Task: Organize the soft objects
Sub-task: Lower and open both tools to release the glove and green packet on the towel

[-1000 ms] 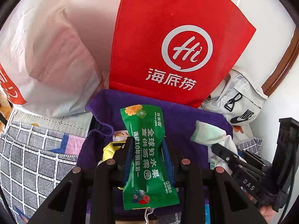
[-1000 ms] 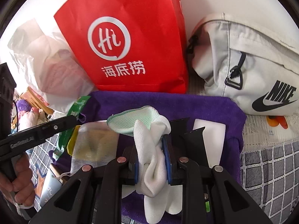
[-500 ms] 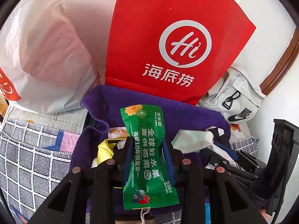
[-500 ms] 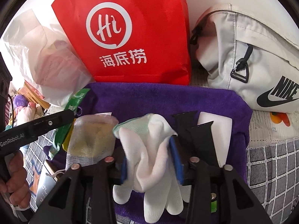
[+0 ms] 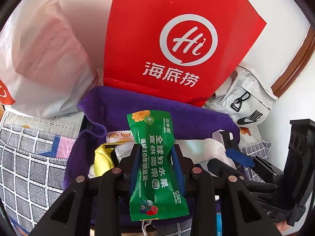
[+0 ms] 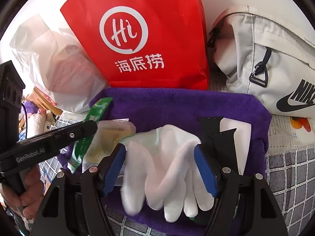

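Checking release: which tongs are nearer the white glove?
Right. The right tongs straddle the white glove, jaws opening around it. The left tongs sit beside it, clamped on the green wet-wipe packet.

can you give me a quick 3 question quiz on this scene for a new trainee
1. True or false: the left gripper is shut on the green wet wipe packet.
2. What lies between the right gripper's opening jaws? A) a watch strap B) the white glove C) a yellow cloth
3. Fill in: the glove lies on the ___ towel.

Key: 1 true. 2 B, and the pads no longer press on it. 3 purple.
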`<state>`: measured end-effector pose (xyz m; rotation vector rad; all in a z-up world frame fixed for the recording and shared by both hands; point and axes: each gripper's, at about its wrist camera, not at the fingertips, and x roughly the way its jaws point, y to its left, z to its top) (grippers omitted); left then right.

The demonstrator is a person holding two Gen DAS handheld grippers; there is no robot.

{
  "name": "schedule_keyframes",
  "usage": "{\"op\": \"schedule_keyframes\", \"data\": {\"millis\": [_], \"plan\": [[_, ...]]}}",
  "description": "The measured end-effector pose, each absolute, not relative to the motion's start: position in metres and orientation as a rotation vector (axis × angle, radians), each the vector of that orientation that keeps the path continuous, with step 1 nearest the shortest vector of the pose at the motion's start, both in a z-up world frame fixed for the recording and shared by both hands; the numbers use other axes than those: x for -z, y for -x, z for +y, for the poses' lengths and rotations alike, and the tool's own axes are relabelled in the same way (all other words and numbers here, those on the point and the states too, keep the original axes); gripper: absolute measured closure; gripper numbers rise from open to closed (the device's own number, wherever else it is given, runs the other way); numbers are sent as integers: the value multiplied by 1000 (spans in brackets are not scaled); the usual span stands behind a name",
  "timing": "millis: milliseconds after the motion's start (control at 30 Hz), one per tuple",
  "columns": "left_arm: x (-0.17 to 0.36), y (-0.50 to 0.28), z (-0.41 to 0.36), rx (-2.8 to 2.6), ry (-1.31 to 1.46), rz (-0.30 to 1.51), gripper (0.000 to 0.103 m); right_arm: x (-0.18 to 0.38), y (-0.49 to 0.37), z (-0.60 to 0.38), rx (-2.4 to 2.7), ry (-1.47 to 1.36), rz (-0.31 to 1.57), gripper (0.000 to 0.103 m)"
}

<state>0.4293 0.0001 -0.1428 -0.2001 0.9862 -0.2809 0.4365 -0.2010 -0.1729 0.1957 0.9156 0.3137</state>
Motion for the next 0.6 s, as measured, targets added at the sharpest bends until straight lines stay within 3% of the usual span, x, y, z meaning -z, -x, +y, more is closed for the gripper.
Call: {"op": "schedule_keyframes", "data": {"millis": [600], "plan": [[154, -426, -29, 332, 127, 1029, 68, 128, -412, -231, -202, -154, 808, 30]]}}
